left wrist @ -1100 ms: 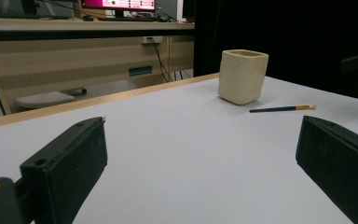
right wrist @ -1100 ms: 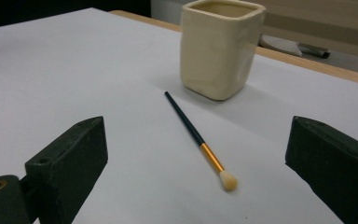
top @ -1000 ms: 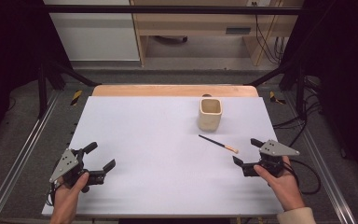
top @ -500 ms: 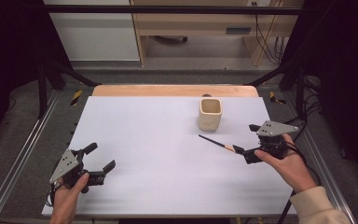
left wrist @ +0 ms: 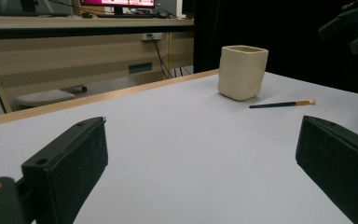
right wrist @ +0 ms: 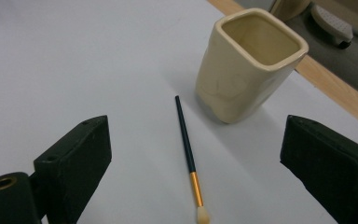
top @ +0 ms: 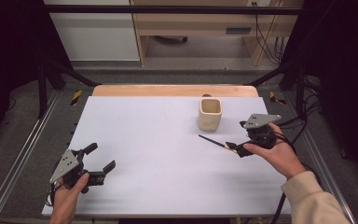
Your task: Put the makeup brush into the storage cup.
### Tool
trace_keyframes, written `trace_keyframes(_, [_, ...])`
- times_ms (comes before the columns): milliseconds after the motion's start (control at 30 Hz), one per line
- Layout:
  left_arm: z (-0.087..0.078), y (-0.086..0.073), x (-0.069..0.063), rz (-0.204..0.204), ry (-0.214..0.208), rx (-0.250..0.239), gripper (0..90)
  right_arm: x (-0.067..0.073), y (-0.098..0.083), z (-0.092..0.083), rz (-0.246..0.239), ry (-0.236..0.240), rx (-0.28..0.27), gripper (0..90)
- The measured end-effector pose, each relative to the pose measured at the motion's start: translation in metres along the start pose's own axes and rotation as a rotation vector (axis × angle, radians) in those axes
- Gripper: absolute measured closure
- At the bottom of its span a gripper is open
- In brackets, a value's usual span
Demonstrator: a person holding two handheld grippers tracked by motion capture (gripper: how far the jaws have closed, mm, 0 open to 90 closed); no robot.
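We are after the paintbrush, which lies flat on the white table just beside the cream cup, on the side of the cup towards us, apart from it and not touching. Its dark handle end lies close to the cup's foot; the gold ferrule and pale bristle tip lie farther from the cup, nearest the right gripper.

We judge it light, thin and stiff — a slim rod that could roll or skid on the smooth sheet if we nudge it sideways. The bristles are soft and easily splayed, so we would leave them alone. The best hold looks to be across the dark handle just above the ferrule, jaws set square to its length and brought low enough to the sheet to catch so thin a thing.

The right gripper hangs over the brush on the side away from the cup, jaws spread wide with the brush between them in its own view, though nothing is pinched; they have just been easing inward a little.

The cup stands upright and looks empty — ceramic, we think, so worth not knocking.

Well away from the cup, at the table's near left corner, the left gripper rests with its jaws wide and holds nothing.
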State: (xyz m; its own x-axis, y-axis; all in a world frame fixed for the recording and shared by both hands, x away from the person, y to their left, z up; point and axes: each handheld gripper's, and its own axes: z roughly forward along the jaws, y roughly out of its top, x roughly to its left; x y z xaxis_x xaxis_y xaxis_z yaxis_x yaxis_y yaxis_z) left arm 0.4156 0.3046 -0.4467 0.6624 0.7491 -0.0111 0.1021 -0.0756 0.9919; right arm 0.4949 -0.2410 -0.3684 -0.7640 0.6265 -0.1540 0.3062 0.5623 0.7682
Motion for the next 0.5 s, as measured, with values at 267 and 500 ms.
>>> trace_keyframes(267, [0.0,0.0,0.0,0.006,-0.006,0.008,1.4,-0.007,0.0,0.037,-0.008,0.033,0.066,10.8])
trace_keyframes(500, [0.001,-0.001,0.001,0.004,-0.01,0.01,1.4,-0.009,0.0,0.048,-0.005,0.04,0.083,8.9])
